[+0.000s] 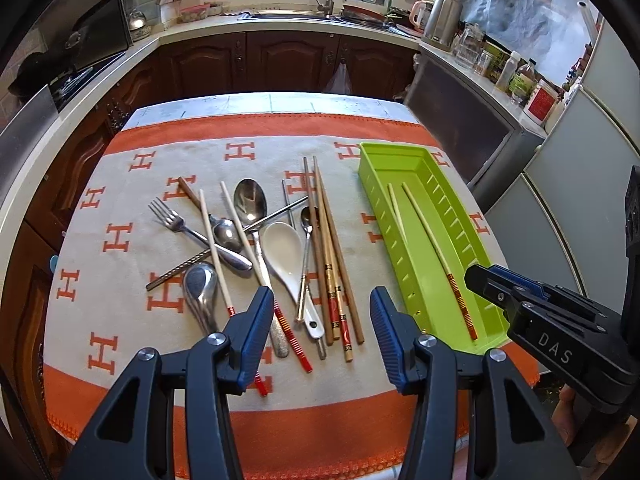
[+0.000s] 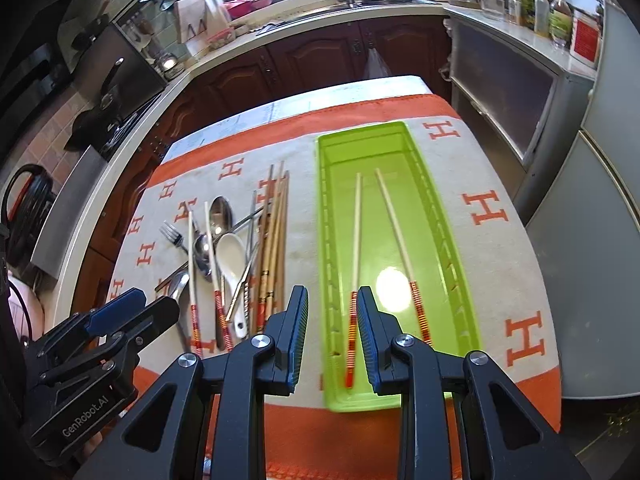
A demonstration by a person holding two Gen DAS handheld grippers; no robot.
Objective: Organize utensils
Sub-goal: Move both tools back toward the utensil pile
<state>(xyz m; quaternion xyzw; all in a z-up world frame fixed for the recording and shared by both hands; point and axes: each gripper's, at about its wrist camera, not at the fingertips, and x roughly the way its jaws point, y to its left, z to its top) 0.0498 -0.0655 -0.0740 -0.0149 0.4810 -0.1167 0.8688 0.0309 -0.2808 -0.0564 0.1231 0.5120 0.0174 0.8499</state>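
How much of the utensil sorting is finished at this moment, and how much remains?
Only an early part looks done: two white chopsticks lie in the green tray. Nothing is in hand; the left gripper and the right gripper are both open and empty above the table. Left on the cloth is the whole pile: the fork, metal spoons, the white ceramic spoon and the other chopsticks.

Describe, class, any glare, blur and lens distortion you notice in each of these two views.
Right wrist view: a bright white glare spot on the green tray's floor, slight softness along its near left wall. Left wrist view: sharp, the big metal spoon mirrors light. Both: fisheye bends the table edges, corners black.
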